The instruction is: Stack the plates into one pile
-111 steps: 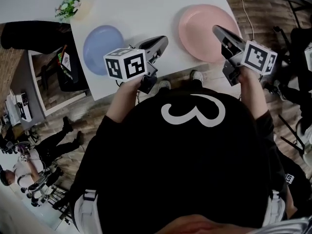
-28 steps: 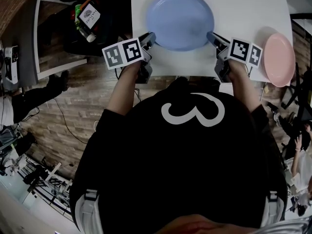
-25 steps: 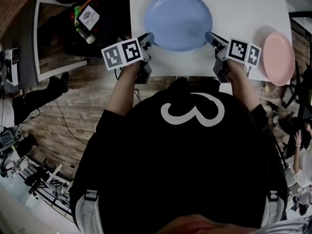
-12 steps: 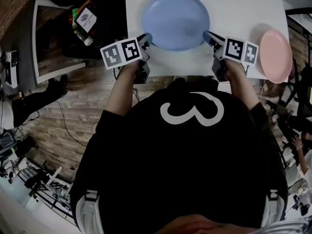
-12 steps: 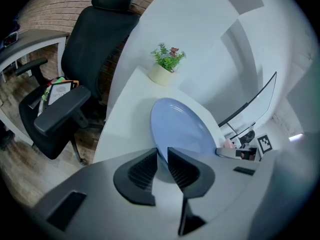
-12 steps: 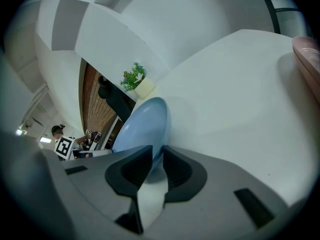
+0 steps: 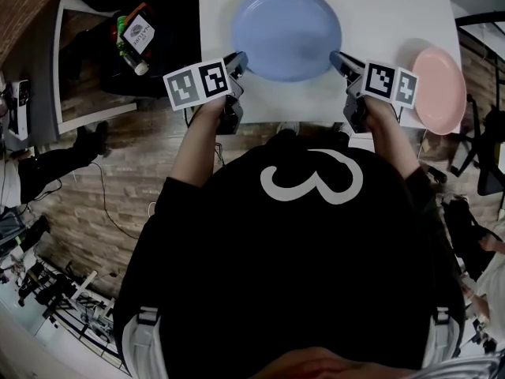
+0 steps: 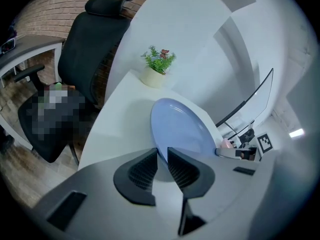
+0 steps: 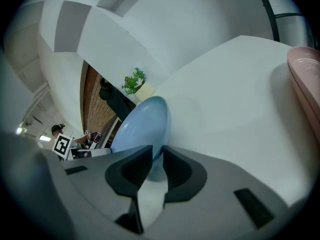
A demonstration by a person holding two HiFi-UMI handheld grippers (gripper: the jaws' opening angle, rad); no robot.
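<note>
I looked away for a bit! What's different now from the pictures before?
Both grippers came to the blue plate: the left gripper now pinches its left rim with its fingers, and the right gripper, earlier by the pink plate, pinches its right rim. In the last second nothing visibly changed. The pink plate still lies alone on the white table.

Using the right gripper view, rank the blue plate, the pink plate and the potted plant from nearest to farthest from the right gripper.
From the right gripper:
1. blue plate: its rim sits between the jaws, which are closed on it.
2. pink plate: off to the right edge of the view, apart from the gripper.
3. potted plant: small, at the far side of the table, beyond the blue plate.
</note>
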